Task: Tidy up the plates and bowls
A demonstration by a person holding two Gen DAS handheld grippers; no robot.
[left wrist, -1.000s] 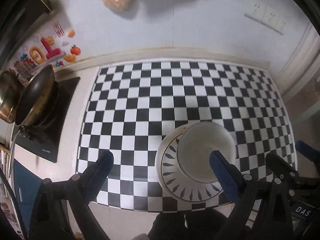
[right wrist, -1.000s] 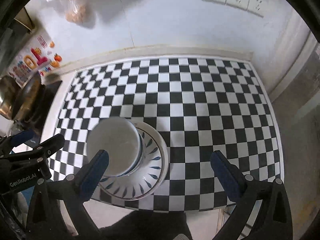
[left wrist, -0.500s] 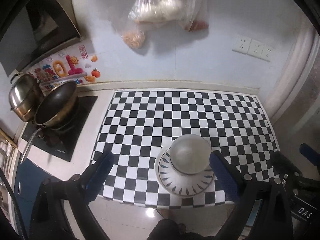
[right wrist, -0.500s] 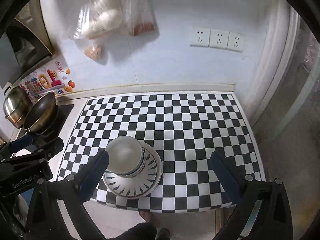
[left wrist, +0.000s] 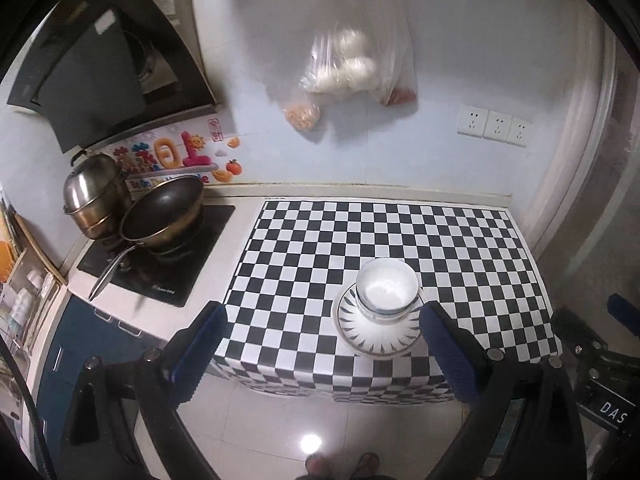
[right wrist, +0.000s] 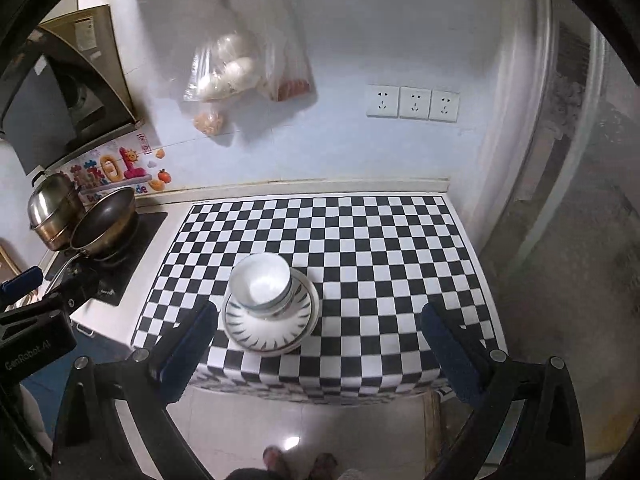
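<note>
Bowl [left wrist: 386,290] sits on plate [left wrist: 378,330] (upright), near the worktop [left wrist: 360,232] front edge. Left claw [left wrist: 322,344] and right claw [right wrist: 320,340] both gape wide, empty, short of the plate.

One plate [left wrist: 376,334] and one bowl [left wrist: 387,291] sit on the tabletop [left wrist: 360,232]. On the stove [left wrist: 172,264] are two pieces of cookware: one pan [left wrist: 162,216] and one steel pot [left wrist: 94,196]. Three sockets [right wrist: 412,103] line the wall. Two grippers are in view, left [left wrist: 324,354] and right [right wrist: 320,352].
</note>
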